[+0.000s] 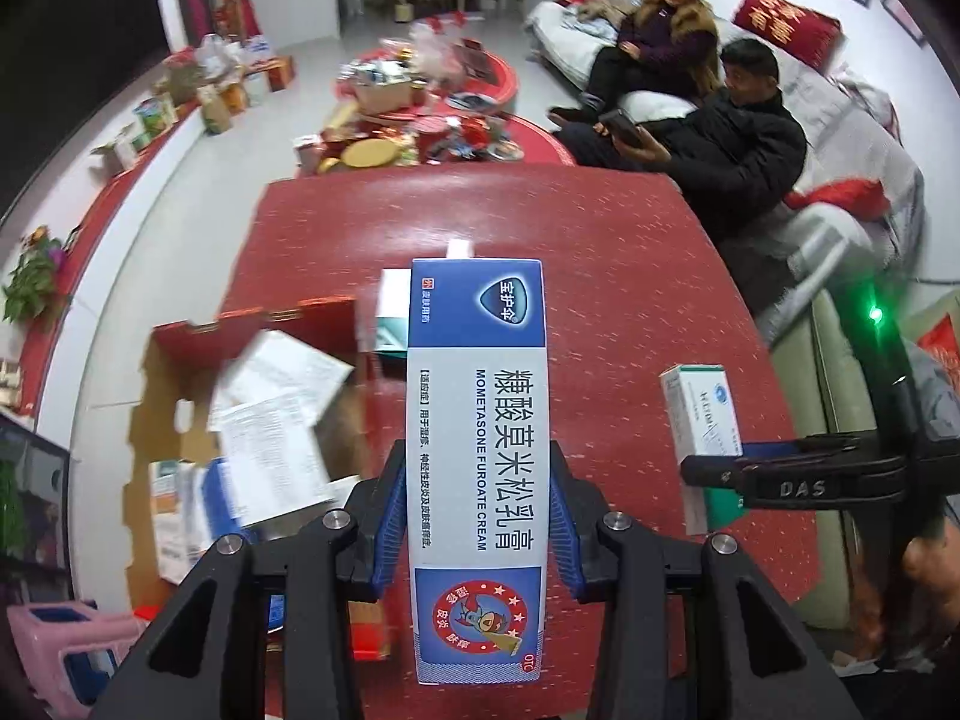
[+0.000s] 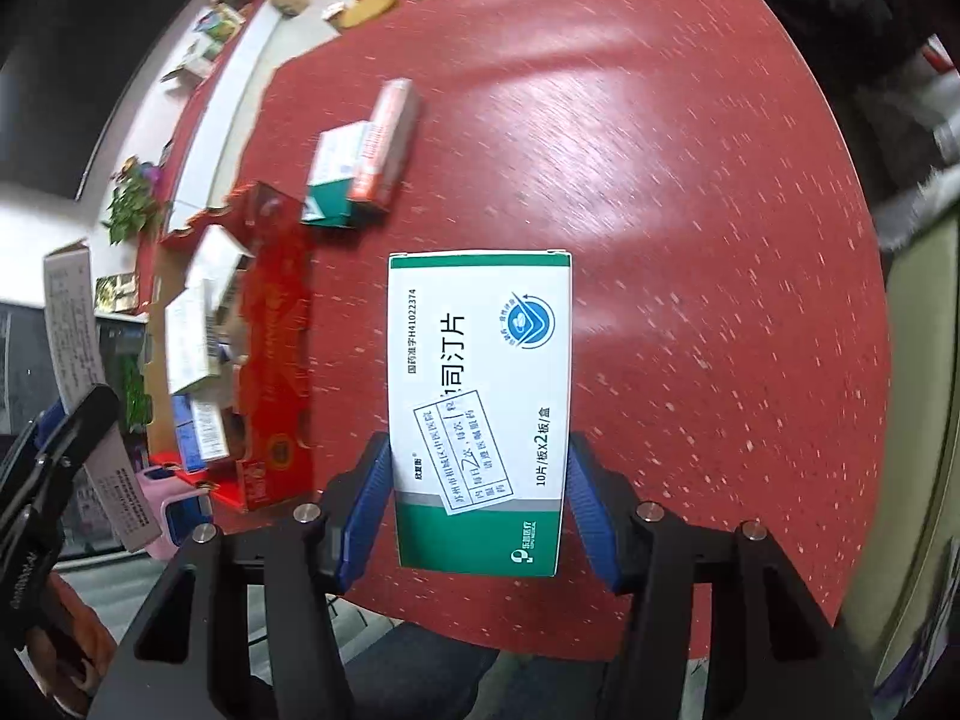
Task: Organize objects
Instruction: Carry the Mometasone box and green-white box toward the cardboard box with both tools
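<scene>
Medicine boxes of thin printed card fill both pairs of tongs above the red, white-flecked worktop (image 2: pixel 690 240). The left tongs (image 1: pixel 478 531) are closed tight on a long, narrow blue-and-white cream carton (image 1: pixel 478 450), its ribbed blue pads (image 1: pixel 390 531) pressing the long sides while the carton juts forward past the tips. The right tongs (image 2: pixel 480 510) stand partly open, clamping a broader white-and-green tablet box (image 2: pixel 480 408) with a pasted paper label between their blue pads. Left of both tongs sits an open red cardboard tray (image 2: pixel 273 360) with brown inner walls, loosely packed with more small cartons. Ahead of the right tongs, two small boxes (image 2: pixel 360 156) lie touching on the worktop.
</scene>
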### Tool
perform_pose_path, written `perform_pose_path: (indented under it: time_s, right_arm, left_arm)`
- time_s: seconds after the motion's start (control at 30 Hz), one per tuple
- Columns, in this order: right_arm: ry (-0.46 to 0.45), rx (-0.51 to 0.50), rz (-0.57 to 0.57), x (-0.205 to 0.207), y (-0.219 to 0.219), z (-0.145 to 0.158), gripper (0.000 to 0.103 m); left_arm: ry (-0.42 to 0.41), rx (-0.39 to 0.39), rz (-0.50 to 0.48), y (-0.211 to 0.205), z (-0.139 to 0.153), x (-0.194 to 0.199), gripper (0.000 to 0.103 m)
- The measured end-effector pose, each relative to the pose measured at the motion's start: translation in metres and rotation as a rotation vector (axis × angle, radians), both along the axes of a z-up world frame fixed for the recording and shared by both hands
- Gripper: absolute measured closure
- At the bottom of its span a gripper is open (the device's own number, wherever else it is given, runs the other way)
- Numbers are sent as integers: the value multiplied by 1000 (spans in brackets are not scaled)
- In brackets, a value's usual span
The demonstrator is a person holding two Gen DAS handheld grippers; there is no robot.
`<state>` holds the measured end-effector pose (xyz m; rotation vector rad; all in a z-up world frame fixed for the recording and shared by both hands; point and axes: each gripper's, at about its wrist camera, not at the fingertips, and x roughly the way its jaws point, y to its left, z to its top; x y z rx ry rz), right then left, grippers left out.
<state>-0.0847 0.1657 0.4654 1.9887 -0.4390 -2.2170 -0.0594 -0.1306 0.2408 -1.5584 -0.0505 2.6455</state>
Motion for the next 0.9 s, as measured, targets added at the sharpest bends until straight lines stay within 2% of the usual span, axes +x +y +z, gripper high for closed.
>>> perform_pose_path:
  time_s: [0.17,0.43,0.9]
  right_arm:
    - [30,-1,22,-2,-12,18,47]
    - [43,-4,22,-4,-21,28,47]
    - [24,-11,30,-11,-31,24,47]
  left_arm:
    - [35,18,55,-23,9,9,60]
    - [54,23,88,-37,11,16,60]
    - [22,25,139,-53,1,20,60]
